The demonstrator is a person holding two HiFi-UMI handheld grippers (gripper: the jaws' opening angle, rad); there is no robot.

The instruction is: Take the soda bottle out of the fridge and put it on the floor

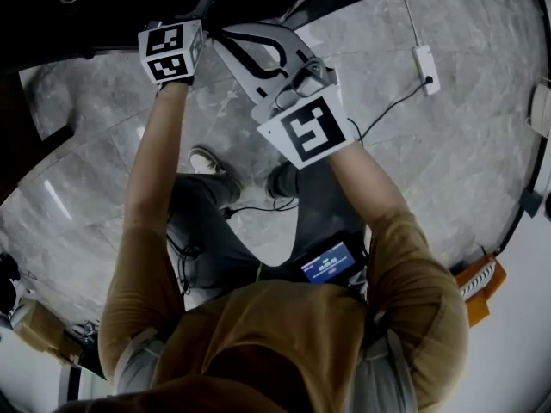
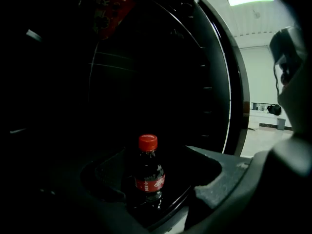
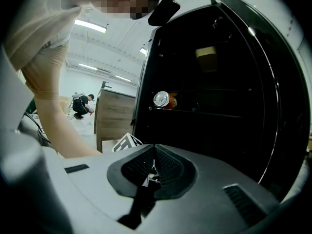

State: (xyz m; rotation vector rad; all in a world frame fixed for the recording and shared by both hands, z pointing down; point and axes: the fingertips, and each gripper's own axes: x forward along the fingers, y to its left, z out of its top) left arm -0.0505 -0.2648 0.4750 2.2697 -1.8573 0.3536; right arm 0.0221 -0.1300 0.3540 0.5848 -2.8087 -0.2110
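Soda bottle (image 2: 147, 172) stands upright inside the dark fridge (image 2: 235, 82), between the wide-open left tongs (image 2: 158, 194), untouched. Only the right gripper view shows a shelved can (image 3: 163, 100); right tongs (image 3: 153, 168) closed, empty.

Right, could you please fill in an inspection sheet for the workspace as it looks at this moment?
Surface: grey marble floor; the person's shoes stand on it.
Job's things: soda bottle, red cap, upright inside the dark fridge, whose door is open.
Clutter: can lying on a fridge shelf; yellowish box above it; red package higher up.
Grippers: left hand-held gripper open, the bottle in line with its jaws, not gripped; right hand-held gripper shut, empty.
Cables: white power strip with its cord on the floor; black cable by the shoes.
Surroundings: wooden cabinet; a crouching person far off.
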